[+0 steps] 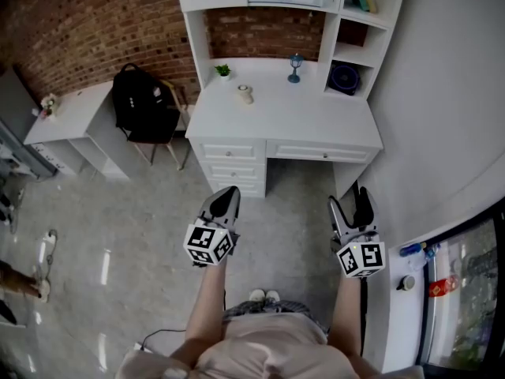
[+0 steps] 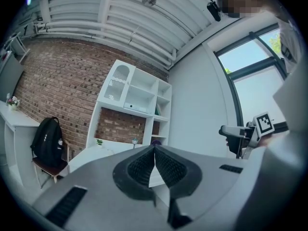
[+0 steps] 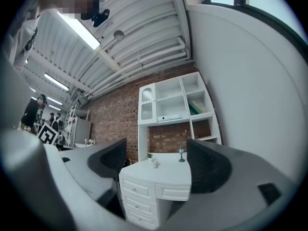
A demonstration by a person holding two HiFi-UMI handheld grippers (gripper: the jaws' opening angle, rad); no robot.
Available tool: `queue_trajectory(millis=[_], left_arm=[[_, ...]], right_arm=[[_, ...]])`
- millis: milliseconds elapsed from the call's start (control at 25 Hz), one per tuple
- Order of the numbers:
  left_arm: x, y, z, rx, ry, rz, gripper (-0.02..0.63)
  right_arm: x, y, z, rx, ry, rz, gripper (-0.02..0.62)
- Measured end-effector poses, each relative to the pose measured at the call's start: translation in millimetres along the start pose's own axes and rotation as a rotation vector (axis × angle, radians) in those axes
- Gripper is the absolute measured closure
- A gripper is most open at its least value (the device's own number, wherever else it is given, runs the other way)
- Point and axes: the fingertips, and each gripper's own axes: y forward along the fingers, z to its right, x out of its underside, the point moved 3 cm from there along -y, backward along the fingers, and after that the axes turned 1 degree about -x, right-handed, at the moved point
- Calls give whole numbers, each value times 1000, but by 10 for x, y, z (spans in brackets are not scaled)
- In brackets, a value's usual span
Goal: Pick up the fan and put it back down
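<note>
We stand back from the desk [image 1: 300,125], both grippers held low and well apart from the fan [image 1: 344,79] — it sits in the lower right cubby of the shelving over the desk. Our left gripper [image 1: 227,193] is pinched closed on nothing; our right gripper [image 1: 348,201] gapes wide — empty too.

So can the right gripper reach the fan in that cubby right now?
Probably not yet. The open right gripper hangs well short of the desk, and the fan sits in its cubby. Nothing blocks the way; stepping closer should do.
</note>
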Motion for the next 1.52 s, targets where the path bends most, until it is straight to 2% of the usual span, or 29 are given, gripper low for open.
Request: queue_trajectory(millis=[120,240,640,920,1200,1320,1520], left_arm=[[-11,5,-79,3,-6,-2,577],[-11,7,-162,6,-11,1,578],[25,101,-288,32,4,-21,577],[1,334,-446,32,17,-20,577],[-95,731,-827,7,30,-8,577],[-143,1005,-1072,-13,43,6,577],[-37,1702,-1607,-41,61,7,577]], right_arm=[[111,10,37,50,56,4,152],[265,10,10,72,81,-26,124],[335,51,-1,109,91,-19,120],[356,320,29,100,82,-11,121],[424,885,141,85,119,5,121],[428,1324,212,62,113,28,121],[655,2227,482,31,104,48,121]])
